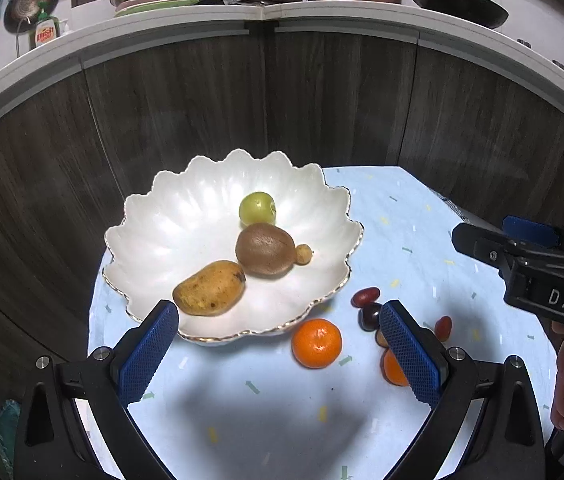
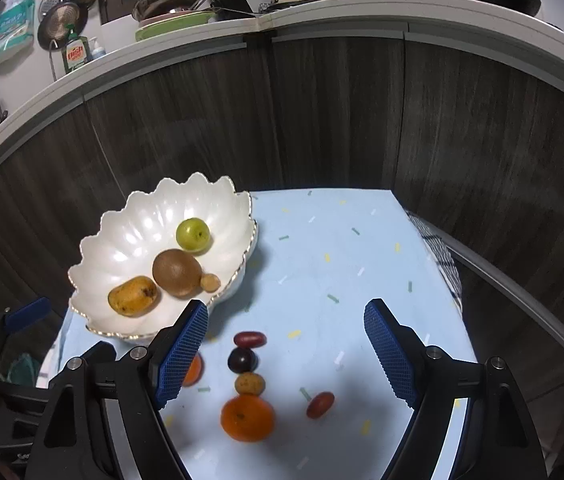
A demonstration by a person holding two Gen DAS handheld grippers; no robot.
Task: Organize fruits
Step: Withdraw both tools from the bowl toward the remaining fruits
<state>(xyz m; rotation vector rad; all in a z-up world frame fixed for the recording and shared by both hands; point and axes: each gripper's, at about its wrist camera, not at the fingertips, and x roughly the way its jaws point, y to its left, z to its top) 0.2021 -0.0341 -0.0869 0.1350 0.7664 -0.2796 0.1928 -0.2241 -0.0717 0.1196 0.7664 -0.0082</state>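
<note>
A white scalloped bowl [image 1: 161,236] [image 2: 121,240] on the light blue table holds a yellow mango [image 1: 209,289], a brown kiwi [image 1: 265,248], a green fruit [image 1: 257,209] and a small tan fruit [image 1: 303,255]. On the cloth lie an orange tangerine [image 1: 316,343], a second tangerine [image 2: 246,418], a red jujube [image 1: 366,297] [image 2: 249,339], a dark plum [image 2: 241,360], a small tan fruit [image 2: 249,383] and another red jujube [image 2: 320,405]. My left gripper [image 1: 277,344] is open and empty above the bowl's near rim. My right gripper [image 2: 286,352] is open and empty above the loose fruits.
Dark wood cabinet fronts [image 1: 322,92] stand behind the table under a white counter [image 1: 265,12] with pots, plates and a wok. A checked cloth [image 2: 442,256] hangs at the table's right edge. The right gripper body [image 1: 542,264] shows in the left wrist view.
</note>
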